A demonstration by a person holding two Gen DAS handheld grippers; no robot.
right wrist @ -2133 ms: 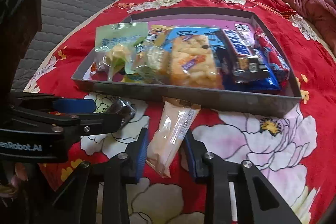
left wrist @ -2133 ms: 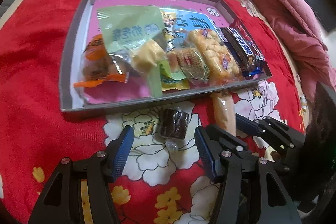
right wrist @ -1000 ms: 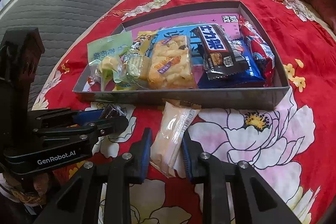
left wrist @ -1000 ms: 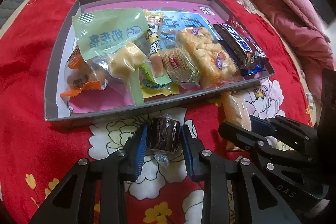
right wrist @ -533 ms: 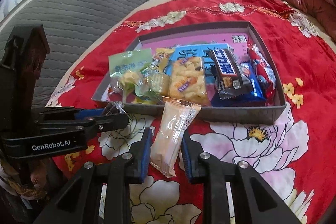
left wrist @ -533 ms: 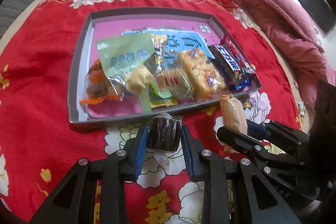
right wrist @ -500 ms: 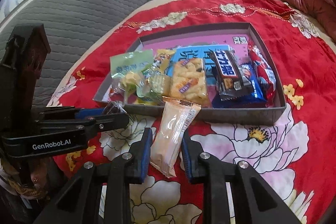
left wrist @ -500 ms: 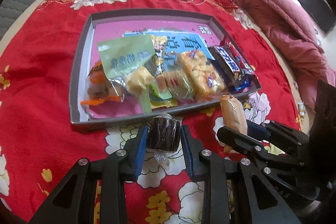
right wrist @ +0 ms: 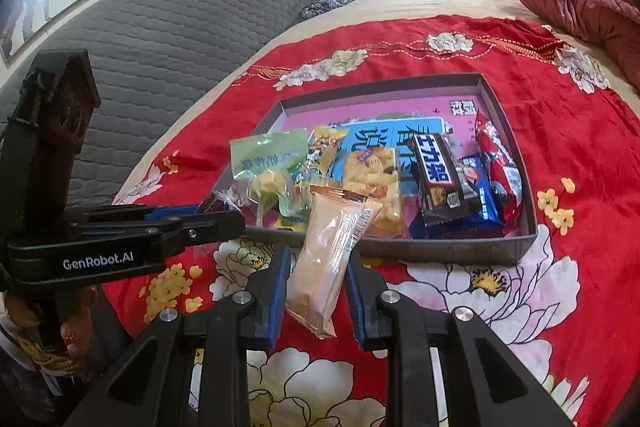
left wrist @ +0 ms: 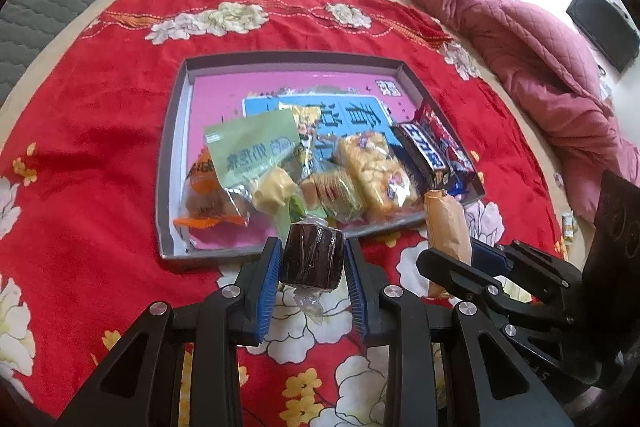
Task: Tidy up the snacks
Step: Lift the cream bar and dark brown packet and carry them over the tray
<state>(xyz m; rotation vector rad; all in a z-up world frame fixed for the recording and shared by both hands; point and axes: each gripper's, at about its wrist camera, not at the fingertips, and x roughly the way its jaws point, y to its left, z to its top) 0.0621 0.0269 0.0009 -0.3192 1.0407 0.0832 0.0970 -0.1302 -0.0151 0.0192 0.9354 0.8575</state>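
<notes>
- Dark wrapped candy clamped between the blue pads of the left gripper, low centre of the left wrist view, raised off the red flowered cloth just before the near wall of the tray; twisted wrapper end hanging below, so gripped across the round body, probably for a firm hold.
- Pale orange-topped packet pinched at its lower half by the right gripper, low centre of the right wrist view, top end tilted up over the tray's near wall; long axis pointing at the tray, likely for sliding it in lengthwise.
- Fingers of both grippers clenched on their snacks, neither released.
- Inside the tray, near edge, left to right: orange packet, green bag, yellow sweet, round crackers, puffed yellow bar, dark chocolate bar, red packet against the right wall.
- Snacks lined side by side along the front, seemingly in a neat row; pink tray floor bare at the back, upper part of the frame.
- Judged step: carrying both last loose snacks in; free room mostly behind the row.
- Pink quilt bunched at upper right of the left wrist view, grey quilted headboard at upper left of the right wrist view; all of it on a bed.
</notes>
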